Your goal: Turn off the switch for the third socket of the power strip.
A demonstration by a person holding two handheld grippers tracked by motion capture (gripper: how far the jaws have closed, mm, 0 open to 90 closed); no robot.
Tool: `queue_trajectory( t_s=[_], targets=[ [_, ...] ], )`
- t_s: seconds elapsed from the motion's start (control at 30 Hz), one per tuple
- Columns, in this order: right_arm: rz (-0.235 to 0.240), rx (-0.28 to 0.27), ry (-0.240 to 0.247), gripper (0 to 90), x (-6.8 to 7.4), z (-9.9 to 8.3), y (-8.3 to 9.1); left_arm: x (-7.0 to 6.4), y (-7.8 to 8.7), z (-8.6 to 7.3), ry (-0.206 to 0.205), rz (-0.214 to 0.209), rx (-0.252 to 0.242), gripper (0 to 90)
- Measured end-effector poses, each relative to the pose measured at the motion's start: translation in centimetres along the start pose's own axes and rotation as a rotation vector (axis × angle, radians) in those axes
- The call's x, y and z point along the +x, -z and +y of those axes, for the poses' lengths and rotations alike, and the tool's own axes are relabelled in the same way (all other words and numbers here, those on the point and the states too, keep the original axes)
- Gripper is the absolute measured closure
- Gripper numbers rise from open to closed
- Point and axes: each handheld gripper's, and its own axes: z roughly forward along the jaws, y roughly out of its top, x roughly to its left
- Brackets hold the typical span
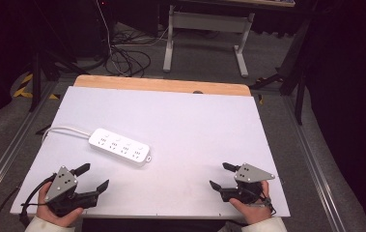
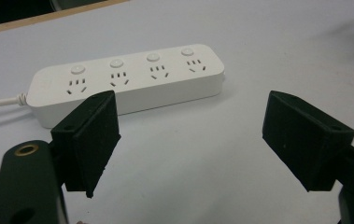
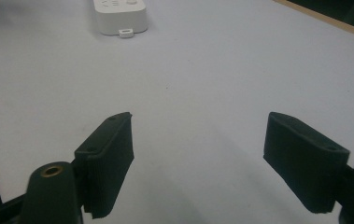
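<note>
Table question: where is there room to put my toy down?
The table is mostly bare. The biggest free patch runs from the power strip across to the right edge, above the right tongs. The far strip by the wooden edge is free too. Tightest is the near left, between power strip and left tongs.

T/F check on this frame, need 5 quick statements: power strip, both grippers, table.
1. The power strip lies flat on the white table. True.
2. The left gripper is shut on the strip. False: its fingers are spread apart with nothing between them, short of the strip.
3. The strip has four sockets, each with a round button. True.
4. The right gripper is nearer to the strip than the left one. False: the left gripper is nearer.
5. The strip's cord runs off toward the table's right edge. False: it leads off to the left edge.
</note>
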Motion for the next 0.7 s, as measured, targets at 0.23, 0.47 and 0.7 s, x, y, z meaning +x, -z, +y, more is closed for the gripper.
queue_trajectory(
  t_s=[0.23, 0.47, 0.7],
  targets=[
    [0.001, 0.002, 0.002, 24.6, 0.0, 0.0, 0.0, 0.0, 0.2, 0.2, 0.018, -0.008, 0.002, 18.2],
    [0.003, 0.004, 0.002, 24.8, 0.0, 0.0, 0.0, -0.1, -0.1, 1.0, -0.004, -0.008, 0.031, 25.2],
    [0.007, 0.005, 0.003, 24.9, 0.1, 0.0, -0.1, 0.2, -0.5, 2.5, 0.019, -0.007, 0.052, 29.2]
  ],
)
